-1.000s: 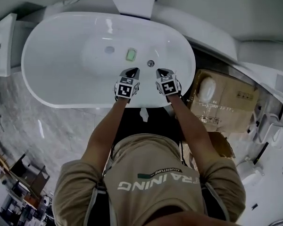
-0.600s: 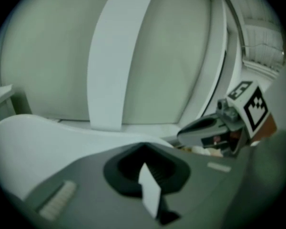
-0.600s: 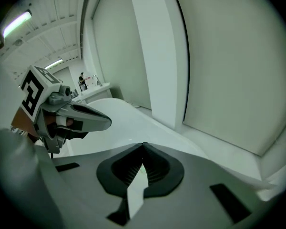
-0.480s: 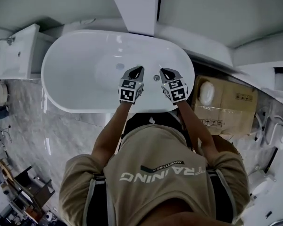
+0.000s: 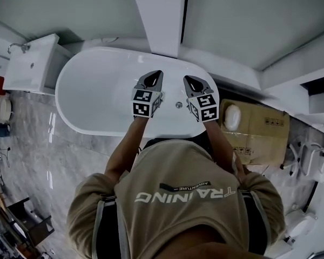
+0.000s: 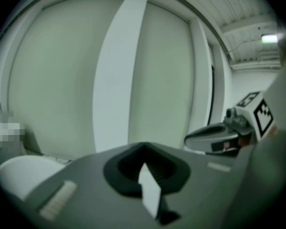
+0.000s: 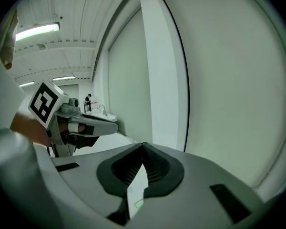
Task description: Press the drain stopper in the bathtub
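Observation:
In the head view the white oval bathtub [image 5: 97, 93] lies below me, against the wall. My left gripper [image 5: 151, 80] and right gripper [image 5: 196, 83] are held side by side above its near right part; both are shut and hold nothing. A small round metal fitting [image 5: 179, 105] shows on the tub between them. I cannot make out the drain stopper on the tub floor. The left gripper [image 6: 144, 147] faces the pale wall, with the right gripper [image 6: 229, 132] at its side. The right gripper [image 7: 144, 146] faces the same wall, with the left gripper [image 7: 81, 123] beside it.
A white pillar [image 5: 159, 15] stands behind the tub. A white sink cabinet [image 5: 29, 63] is at the tub's left end. A cardboard box [image 5: 259, 125] with a white object on it sits to the right. Marble floor [image 5: 43, 144] runs along the near left.
Both grippers have risen and tilted up from the tub basin toward the wall, a little wider apart. The greenish patch on the tub floor is out of sight.

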A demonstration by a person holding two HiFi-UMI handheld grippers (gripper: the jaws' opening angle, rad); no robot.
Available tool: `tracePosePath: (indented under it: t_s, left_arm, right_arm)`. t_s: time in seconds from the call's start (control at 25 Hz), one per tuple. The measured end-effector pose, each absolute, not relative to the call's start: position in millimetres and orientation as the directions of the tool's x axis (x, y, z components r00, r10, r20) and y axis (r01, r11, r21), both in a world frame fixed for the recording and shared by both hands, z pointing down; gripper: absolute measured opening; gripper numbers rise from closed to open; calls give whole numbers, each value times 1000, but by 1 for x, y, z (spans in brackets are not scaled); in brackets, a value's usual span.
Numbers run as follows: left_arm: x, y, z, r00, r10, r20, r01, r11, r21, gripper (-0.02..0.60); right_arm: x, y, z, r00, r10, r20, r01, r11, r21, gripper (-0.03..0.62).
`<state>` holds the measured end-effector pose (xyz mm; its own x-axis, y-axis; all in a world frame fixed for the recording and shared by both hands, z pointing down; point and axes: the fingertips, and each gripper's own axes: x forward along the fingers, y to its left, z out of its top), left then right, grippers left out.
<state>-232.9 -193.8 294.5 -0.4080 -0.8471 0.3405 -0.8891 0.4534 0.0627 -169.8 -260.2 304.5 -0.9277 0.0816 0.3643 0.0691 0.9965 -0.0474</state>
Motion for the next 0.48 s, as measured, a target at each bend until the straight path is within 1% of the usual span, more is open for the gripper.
tracePosePath:
  t_s: [0.2, 0.48]
  left_arm:
    - [-238, -201, 251, -421, -865, 273, -904, 427, -42, 2]
    - [-243, -209, 200, -445, -883, 150, -895, 443, -46, 2]
  right_arm:
    - [-179, -261, 256, -955, 76, 288, 97, 994, 58, 8]
    - [-180, -273, 201, -983, 57, 177, 79, 990, 119, 9]
